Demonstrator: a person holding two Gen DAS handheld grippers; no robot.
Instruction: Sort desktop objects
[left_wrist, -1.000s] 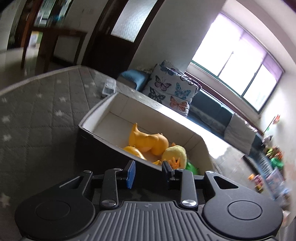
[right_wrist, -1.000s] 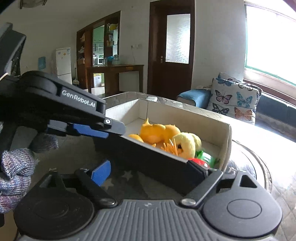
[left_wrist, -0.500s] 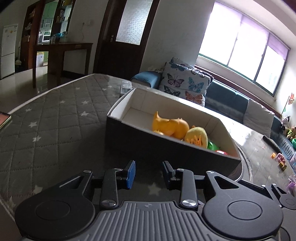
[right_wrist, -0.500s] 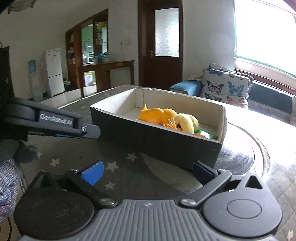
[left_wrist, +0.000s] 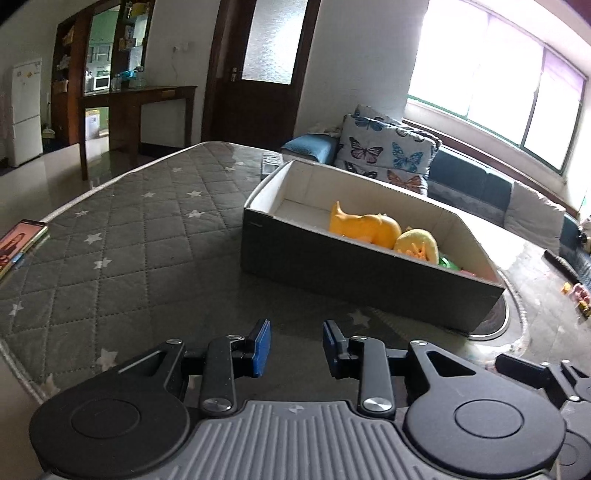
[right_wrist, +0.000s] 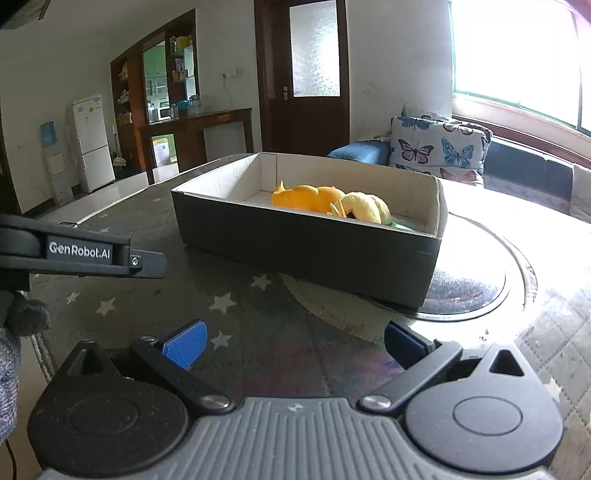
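A butterfly-print fabric cushion (left_wrist: 384, 151) sits far ahead of the jaws. A white upright fridge (right_wrist: 92, 142) stands far left. A dark wooden door (right_wrist: 306, 74) is ahead.

The box's (left_wrist: 362, 273) near wall hides the green toy (left_wrist: 448, 263).

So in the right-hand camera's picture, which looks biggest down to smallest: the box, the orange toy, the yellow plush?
1. The box, by far the largest.
2 and 3. The orange toy and the yellow plush look alike in size; the box wall hides their lower parts, so I won't rank them.
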